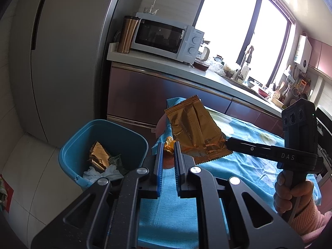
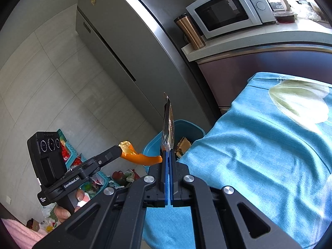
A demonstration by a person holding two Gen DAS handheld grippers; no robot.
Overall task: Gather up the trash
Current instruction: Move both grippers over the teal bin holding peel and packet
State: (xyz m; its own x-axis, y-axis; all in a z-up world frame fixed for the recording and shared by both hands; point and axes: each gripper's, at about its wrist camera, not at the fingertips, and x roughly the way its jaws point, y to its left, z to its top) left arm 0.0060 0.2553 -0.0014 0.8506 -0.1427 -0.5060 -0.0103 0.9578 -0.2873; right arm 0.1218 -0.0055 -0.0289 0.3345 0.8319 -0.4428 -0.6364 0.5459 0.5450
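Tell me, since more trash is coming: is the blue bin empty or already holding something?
Holding something. The left wrist view shows the bin with a gold wrapper and crumpled white paper lying inside, well below its rim.

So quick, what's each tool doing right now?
Left tool: closed on an orange peel.
Right tool: closed on a gold wrapper.

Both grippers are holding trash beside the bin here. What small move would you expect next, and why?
Probably the right gripper carries the gold wrapper sideways until it hangs over the blue bin, before opening. The wrapper is clamped at one end and sits above the cloth's edge, with the bin just beside it. The left gripper, shut on orange peel, would likely follow.
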